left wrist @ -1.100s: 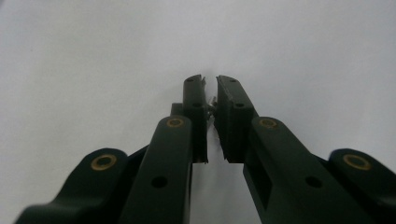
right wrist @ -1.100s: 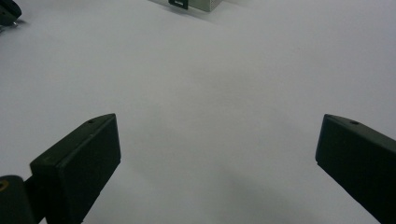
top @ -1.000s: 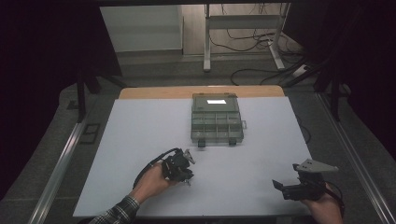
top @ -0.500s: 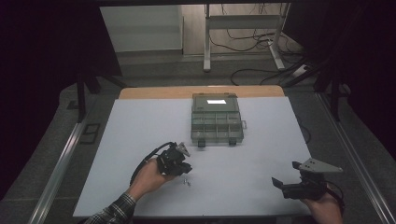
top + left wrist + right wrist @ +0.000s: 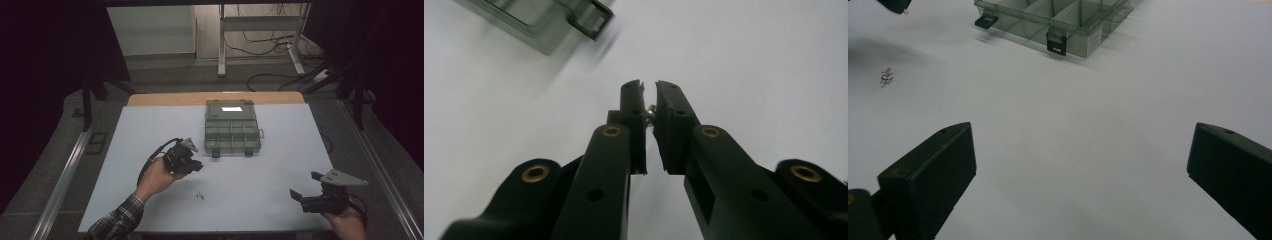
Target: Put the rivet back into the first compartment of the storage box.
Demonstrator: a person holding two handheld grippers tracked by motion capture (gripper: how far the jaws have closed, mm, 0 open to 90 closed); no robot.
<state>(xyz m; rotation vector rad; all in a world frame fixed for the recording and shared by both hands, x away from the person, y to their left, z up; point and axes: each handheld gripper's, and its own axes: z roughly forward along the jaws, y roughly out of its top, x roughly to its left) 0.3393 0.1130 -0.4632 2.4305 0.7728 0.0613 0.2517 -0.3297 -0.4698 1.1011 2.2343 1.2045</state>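
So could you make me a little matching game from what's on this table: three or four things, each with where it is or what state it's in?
Things:
1. left gripper
2. right gripper
3. compartment box
4. loose screws

States:
A. at the table's far middle
B. jaws wide open, nothing between them
C. lying on the white table near the front
D. shut on a small screw

Pairs: 1-D, 2-B, 3-A, 4-C

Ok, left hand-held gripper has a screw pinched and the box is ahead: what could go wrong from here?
The small screw sits between the left hand-held gripper pads well back from the tips, so it could slip or twist out on the way. The organizer box has small compartments, so a drop may miss. Loose screws on the table could be knocked.
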